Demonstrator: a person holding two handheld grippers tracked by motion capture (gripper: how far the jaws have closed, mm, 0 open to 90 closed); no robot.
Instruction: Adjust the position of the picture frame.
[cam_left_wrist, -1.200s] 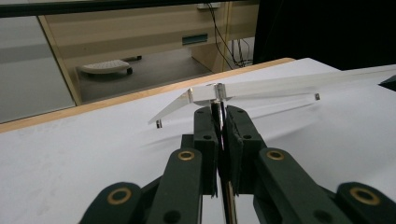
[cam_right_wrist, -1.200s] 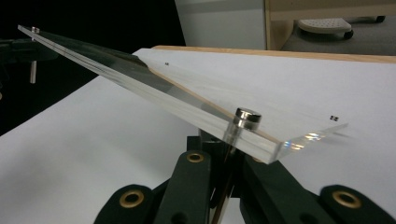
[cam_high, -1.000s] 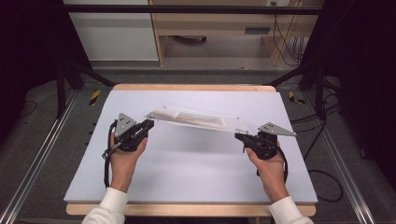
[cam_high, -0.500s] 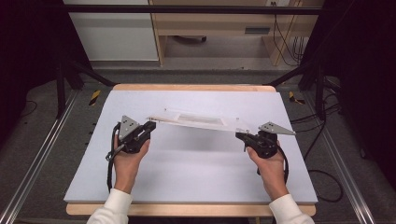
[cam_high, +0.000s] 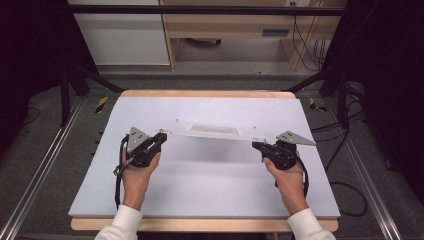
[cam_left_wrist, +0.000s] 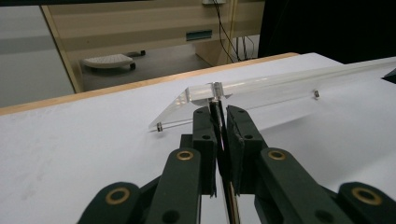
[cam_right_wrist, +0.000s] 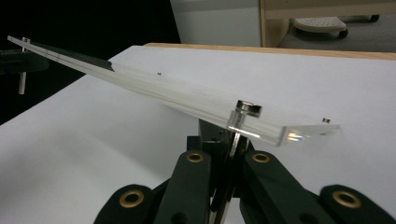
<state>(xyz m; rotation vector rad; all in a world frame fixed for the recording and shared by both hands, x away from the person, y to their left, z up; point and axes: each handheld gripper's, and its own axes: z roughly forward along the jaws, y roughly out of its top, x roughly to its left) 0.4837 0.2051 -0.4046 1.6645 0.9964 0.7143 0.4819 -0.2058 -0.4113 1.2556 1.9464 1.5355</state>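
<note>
High view: you carry a long clear acrylic plate (cam_high: 215, 130) above the white foam-covered table (cam_high: 200, 190), held level between both tools. Your left gripper (cam_high: 161, 137) and right gripper (cam_high: 256, 145) each clench a small metal pin (cam_right_wrist: 243, 116) at opposite ends, likely to share its weight.

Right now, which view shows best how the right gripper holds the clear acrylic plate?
The right gripper view: its jaws close on a metal pin under the clear acrylic plate. The high view shows the right gripper small at the plate's end; the left gripper view shows the far end.
</note>
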